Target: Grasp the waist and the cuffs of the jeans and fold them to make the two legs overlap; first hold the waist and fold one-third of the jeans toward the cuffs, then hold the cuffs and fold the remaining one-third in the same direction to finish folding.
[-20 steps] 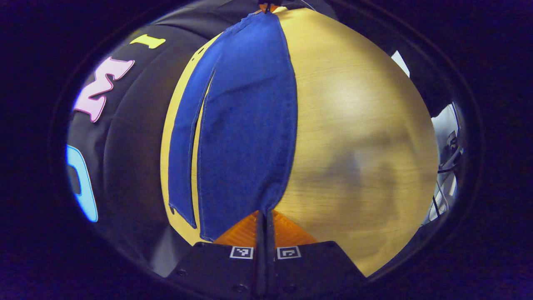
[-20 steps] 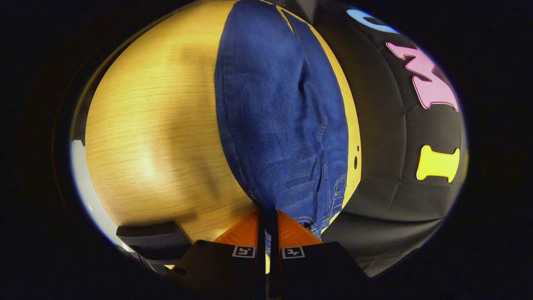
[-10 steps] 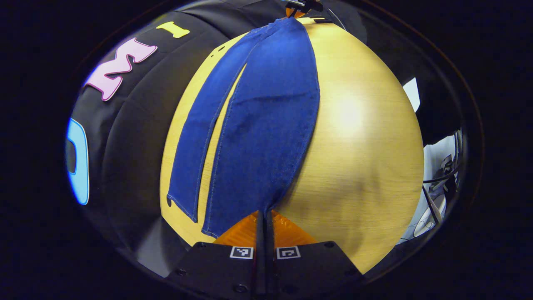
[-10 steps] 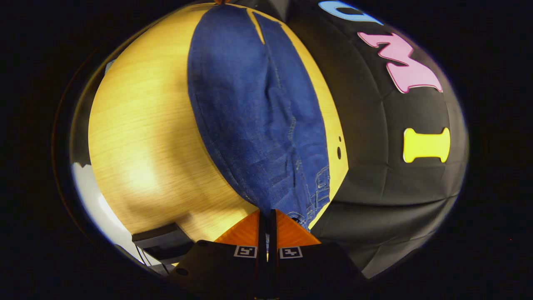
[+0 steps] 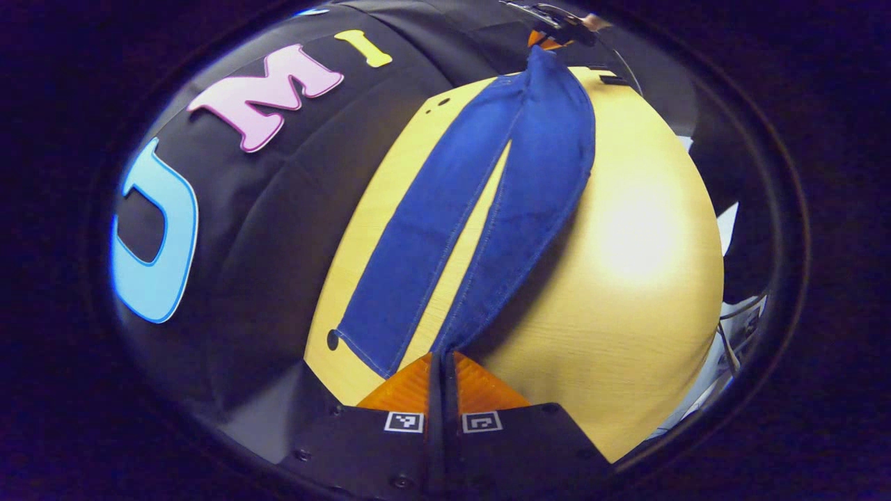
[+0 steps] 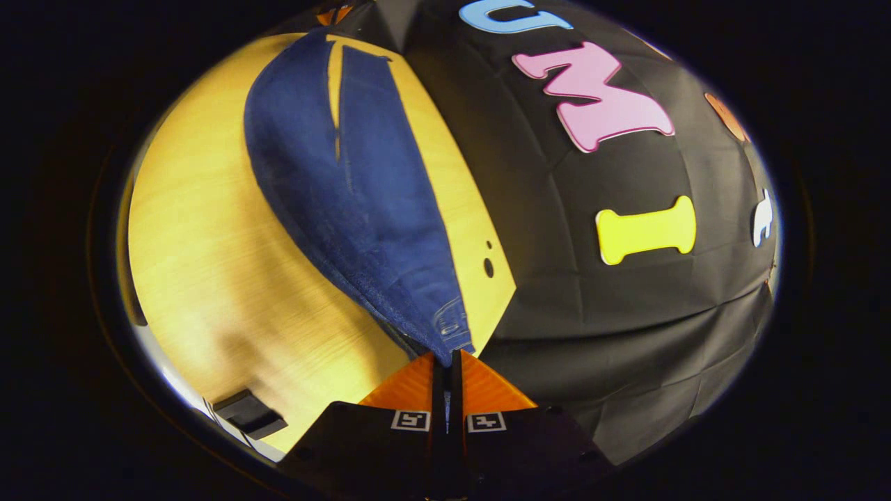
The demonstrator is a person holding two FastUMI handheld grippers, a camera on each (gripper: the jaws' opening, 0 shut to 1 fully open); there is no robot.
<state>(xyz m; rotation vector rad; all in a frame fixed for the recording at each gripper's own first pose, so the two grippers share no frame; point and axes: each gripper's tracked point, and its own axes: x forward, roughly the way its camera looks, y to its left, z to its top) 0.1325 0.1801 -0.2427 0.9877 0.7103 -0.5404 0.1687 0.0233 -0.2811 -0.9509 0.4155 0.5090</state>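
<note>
Jeans [image 5: 480, 209] stretched over table [image 5: 626, 292], left gripper [image 5: 441, 362] fingers pinching cuff, right gripper [image 6: 445, 362] fingers pinching waist.

Cuff grip: jeans [image 5: 480, 229] hem vanishes between the jaws.
Waist grip: denim edge likewise hidden.
Far gripper [image 5: 557, 24]: tiny, state unclear.

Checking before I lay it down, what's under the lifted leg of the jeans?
Under the lifted leg, held by the left claw, lie bare wooden table and its shadow; the other leg lies flat beside it. The tabletop directly under that fabric is covered.
</note>
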